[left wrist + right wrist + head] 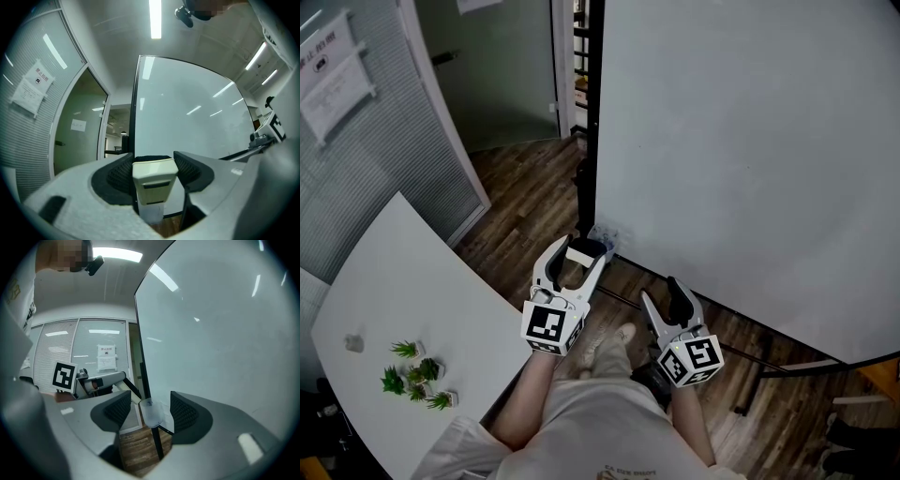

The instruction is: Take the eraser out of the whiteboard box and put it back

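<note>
A cream eraser (154,180) sits upright between the pads of my left gripper (154,165), which is shut on it. In the head view this gripper (575,260) holds the eraser (579,255) just short of the clear whiteboard box (606,237) at the whiteboard's (750,159) lower left corner. The box (151,214) shows just below the eraser in the left gripper view. My right gripper (664,293) hangs open to the right, nothing between its jaws. Past its open jaws (150,411) the box (152,414) shows farther off, on the black frame.
A white table (441,300) with small green plants (414,377) stands at the left. A glass door (502,75) and blinds are behind it. The whiteboard's black stand (787,368) crosses the wooden floor at the right. The person's legs show at the bottom.
</note>
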Action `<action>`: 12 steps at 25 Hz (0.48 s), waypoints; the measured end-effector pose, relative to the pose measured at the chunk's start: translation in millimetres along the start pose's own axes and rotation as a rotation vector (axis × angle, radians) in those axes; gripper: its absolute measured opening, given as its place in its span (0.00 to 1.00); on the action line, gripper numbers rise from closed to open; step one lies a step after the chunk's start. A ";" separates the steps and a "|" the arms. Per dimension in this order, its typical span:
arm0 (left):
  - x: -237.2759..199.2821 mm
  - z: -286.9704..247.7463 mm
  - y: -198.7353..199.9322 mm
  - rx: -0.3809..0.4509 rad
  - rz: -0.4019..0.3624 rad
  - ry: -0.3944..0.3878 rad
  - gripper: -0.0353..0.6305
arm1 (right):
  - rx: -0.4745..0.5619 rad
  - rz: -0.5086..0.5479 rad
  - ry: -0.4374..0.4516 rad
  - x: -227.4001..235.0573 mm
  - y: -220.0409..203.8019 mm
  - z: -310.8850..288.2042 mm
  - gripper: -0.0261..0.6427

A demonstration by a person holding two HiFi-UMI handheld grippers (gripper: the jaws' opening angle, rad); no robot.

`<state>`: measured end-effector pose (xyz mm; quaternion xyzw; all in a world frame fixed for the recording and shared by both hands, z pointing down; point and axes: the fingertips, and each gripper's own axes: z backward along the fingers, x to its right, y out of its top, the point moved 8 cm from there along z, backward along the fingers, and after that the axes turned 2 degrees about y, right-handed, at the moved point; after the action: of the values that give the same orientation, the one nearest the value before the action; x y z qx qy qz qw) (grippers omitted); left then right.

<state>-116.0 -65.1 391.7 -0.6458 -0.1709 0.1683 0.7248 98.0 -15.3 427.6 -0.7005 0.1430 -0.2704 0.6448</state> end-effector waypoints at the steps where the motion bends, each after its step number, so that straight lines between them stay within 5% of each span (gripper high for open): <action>1: -0.4 -0.8 -0.1 0.001 0.000 -0.001 0.45 | 0.000 0.000 -0.002 0.5 -0.1 -0.8 0.43; 12: -2.1 -11.4 -1.9 0.002 0.008 -0.017 0.45 | 0.000 -0.005 -0.020 6.6 0.5 -4.3 0.43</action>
<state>-112.6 -76.3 392.3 -0.6444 -0.1745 0.1771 0.7231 101.1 -22.5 428.6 -0.7036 0.1347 -0.2648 0.6455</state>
